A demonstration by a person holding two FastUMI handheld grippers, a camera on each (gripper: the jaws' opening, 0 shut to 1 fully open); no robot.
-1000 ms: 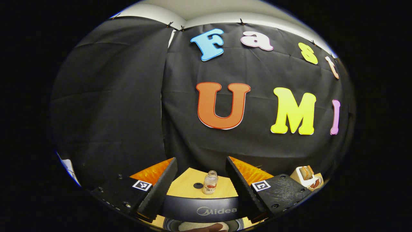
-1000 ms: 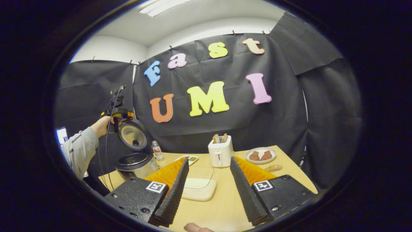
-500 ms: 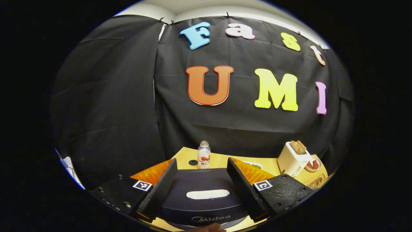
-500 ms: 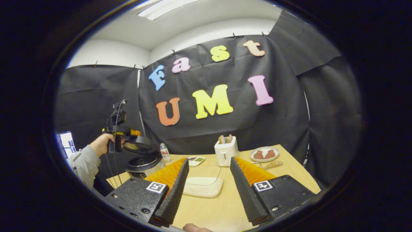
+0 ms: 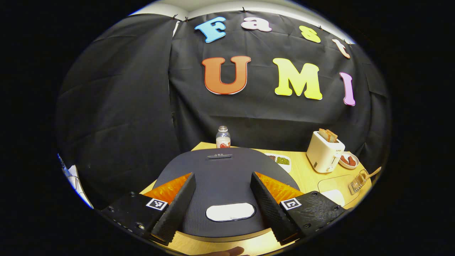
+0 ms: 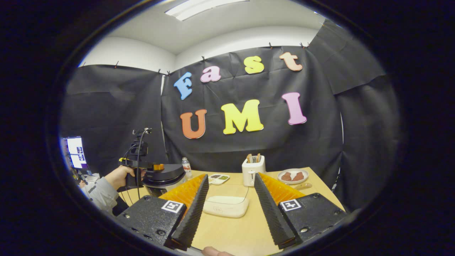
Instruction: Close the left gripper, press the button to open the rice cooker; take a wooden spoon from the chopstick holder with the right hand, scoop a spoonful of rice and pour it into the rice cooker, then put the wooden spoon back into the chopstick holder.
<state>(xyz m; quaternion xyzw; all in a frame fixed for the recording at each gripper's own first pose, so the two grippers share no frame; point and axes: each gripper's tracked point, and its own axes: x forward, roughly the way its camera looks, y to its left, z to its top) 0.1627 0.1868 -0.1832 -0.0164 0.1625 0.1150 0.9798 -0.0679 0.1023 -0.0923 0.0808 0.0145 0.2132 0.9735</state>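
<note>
We see the table point(image 6: 245, 227) spread across the booth, wood-toned, carrying everything below. At its left end sits the rice cooker point(image 5: 224, 177), its dark lid down and level, a pale oval patch near the front edge. In the right gripper view the cooker point(image 6: 165, 176) stands just beside a hand point(image 6: 121, 176) in a grey sleeve point(image 6: 97, 188), which holds the left tongs point(image 6: 156, 167) level with the lid.

In the left gripper view the left tongs point(image 5: 223, 209) hang over the lid, their two fingers spread wide apart with the oval patch between them, gripping nothing; we cannot tell whether they touch the lid.

The right tongs point(image 6: 227, 213) stand open too, empty, well back from the cooker, with a white board point(image 6: 225, 206) lying flat on the table between their fingers.

Behind the board stands a white toaster point(image 6: 253, 170) with two slices of bread upright in its slots. To its right lies a round plate point(image 6: 293, 176) with two brown pieces on it, and just in front of that a wooden spoon point(image 6: 302, 185). In the left gripper view the spoon point(image 5: 369, 174) pokes out of a clear glass holder point(image 5: 357, 181) at the table's far right edge.

A small divided dish point(image 6: 218, 177) of green and dark food sits between cooker and toaster. A small bottle point(image 5: 223, 137) stands upright behind the cooker.
</note>
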